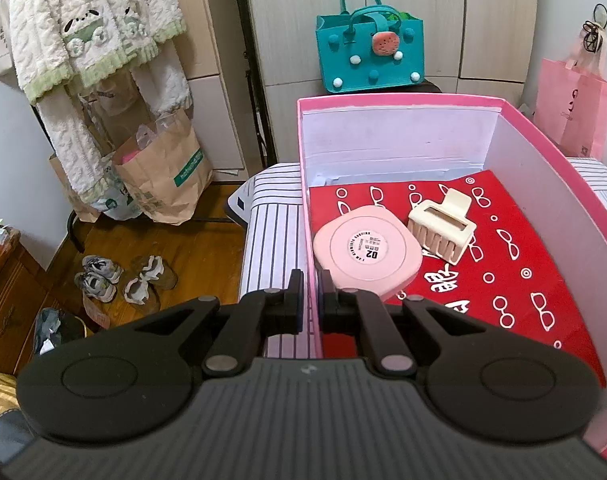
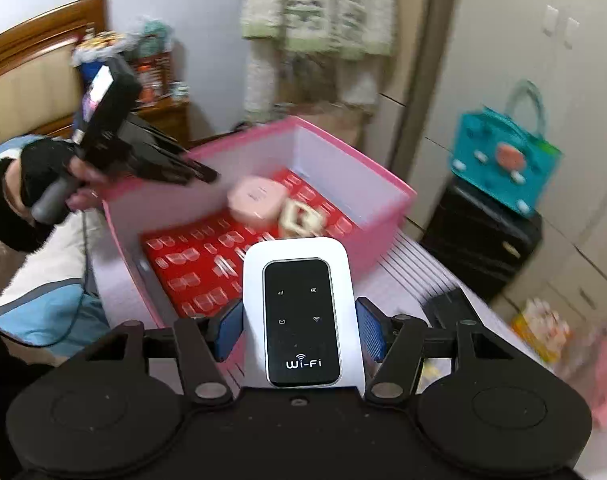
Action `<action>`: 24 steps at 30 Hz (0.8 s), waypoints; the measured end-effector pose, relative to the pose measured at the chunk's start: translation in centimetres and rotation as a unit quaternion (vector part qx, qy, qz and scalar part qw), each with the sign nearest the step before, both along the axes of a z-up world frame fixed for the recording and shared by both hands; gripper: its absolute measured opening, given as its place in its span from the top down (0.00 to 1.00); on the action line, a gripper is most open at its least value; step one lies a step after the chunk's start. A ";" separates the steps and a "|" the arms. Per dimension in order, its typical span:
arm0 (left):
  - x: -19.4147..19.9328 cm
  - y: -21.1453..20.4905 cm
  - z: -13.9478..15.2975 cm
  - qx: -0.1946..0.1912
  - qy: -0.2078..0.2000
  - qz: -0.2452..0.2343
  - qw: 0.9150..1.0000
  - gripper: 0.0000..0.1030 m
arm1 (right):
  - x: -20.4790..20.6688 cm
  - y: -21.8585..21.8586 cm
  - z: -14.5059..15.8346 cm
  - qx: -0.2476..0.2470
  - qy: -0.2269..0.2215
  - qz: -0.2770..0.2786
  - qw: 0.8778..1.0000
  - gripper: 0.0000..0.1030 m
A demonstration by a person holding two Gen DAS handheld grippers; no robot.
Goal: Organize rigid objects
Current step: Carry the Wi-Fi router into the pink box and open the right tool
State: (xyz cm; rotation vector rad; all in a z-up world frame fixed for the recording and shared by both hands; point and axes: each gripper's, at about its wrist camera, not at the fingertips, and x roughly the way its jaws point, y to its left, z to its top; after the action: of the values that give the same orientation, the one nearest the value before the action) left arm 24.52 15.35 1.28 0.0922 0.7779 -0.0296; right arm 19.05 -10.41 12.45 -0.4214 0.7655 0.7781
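A white pocket Wi-Fi router with a black glossy face (image 2: 301, 312) is held clamped in the right tongs (image 2: 301, 328), its long axis running forward along the fingers. The open pink cardboard box with a red patterned lining (image 2: 367, 236) lies just ahead and slightly left of it. The box's near wall (image 1: 312, 248) is pinched between the nearly closed left tongs (image 1: 311, 296), seemingly to steady it.

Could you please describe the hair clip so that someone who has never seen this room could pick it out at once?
Look inside the pink box, on its red glasses-patterned lining. Two things lie there: a rounded pink case and, touching its right edge, the hair clip. The clip is the cream claw with long teeth and open rectangular windows.
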 end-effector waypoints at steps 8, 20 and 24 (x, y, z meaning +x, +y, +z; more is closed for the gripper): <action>-0.8 -2.3 0.5 0.092 -0.006 -0.025 0.995 0.90 | 4.4 9.6 -2.3 -0.032 0.067 0.106 0.992 0.37; -1.5 0.8 1.8 -0.014 0.062 -0.046 0.997 0.93 | 8.9 18.0 -8.7 -0.115 0.138 0.184 0.966 0.37; -1.9 0.4 1.7 -0.012 0.059 -0.044 0.997 0.94 | 9.8 19.4 -9.7 -0.135 0.150 0.206 0.957 0.37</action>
State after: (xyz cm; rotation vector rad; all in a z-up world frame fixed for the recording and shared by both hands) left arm 22.63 15.72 2.95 0.1024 0.8901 -0.1296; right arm 28.87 9.00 2.76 -0.7358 1.0935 1.1498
